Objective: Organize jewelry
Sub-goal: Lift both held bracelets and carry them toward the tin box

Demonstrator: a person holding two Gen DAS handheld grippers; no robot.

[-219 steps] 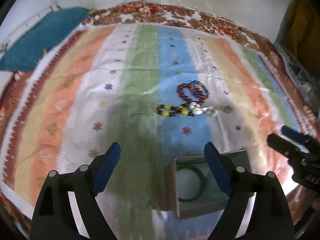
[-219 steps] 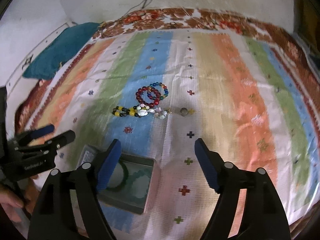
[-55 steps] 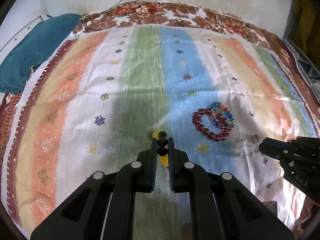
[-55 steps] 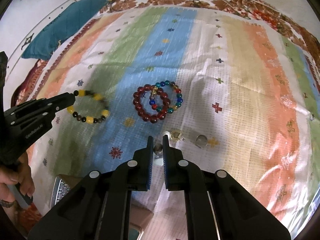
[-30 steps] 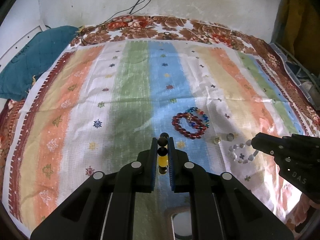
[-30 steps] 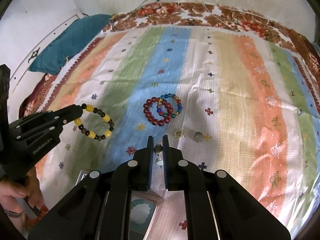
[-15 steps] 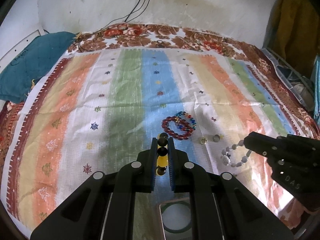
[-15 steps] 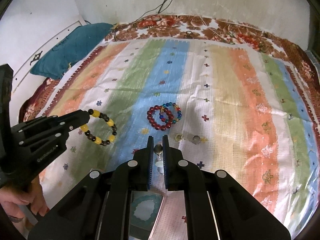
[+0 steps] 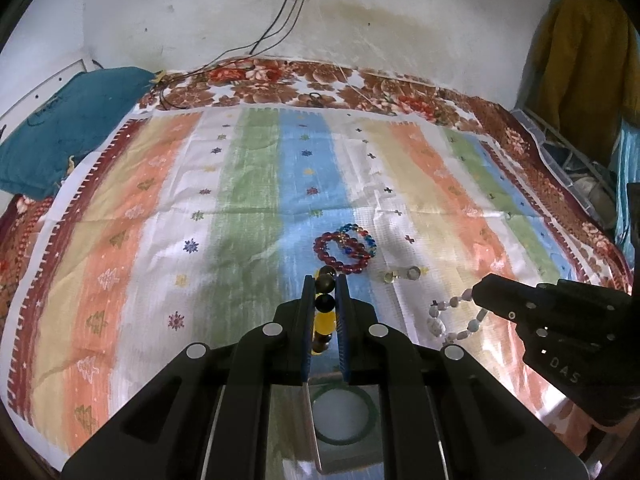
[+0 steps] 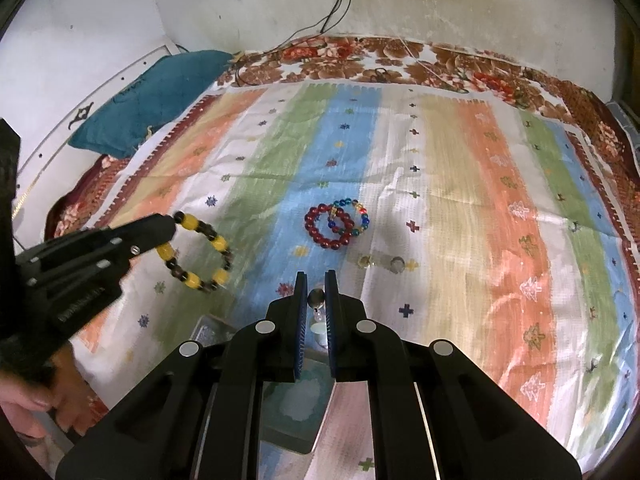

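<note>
My left gripper (image 9: 325,280) is shut on a yellow and black bead bracelet (image 9: 324,322) and holds it in the air; it hangs as a loop in the right wrist view (image 10: 198,254). My right gripper (image 10: 316,278) is shut on a white stone bracelet (image 10: 316,298), seen dangling in the left wrist view (image 9: 452,318). A red bead bracelet (image 9: 340,250) and a multicoloured one (image 9: 360,238) lie overlapping on the striped cloth (image 9: 200,220). Two small rings (image 10: 380,262) lie beside them. An open box (image 9: 340,420) holding a green bangle sits below my grippers.
A teal pillow (image 9: 68,132) lies at the far left. Cables (image 9: 276,28) run down the wall onto the bed. Clothes (image 9: 580,60) hang at the right. A hand (image 10: 28,396) holds the left gripper at the lower left.
Both grippers have lifted and drawn back from the cloth, each carrying its bracelet. The box has come more into view under them.
</note>
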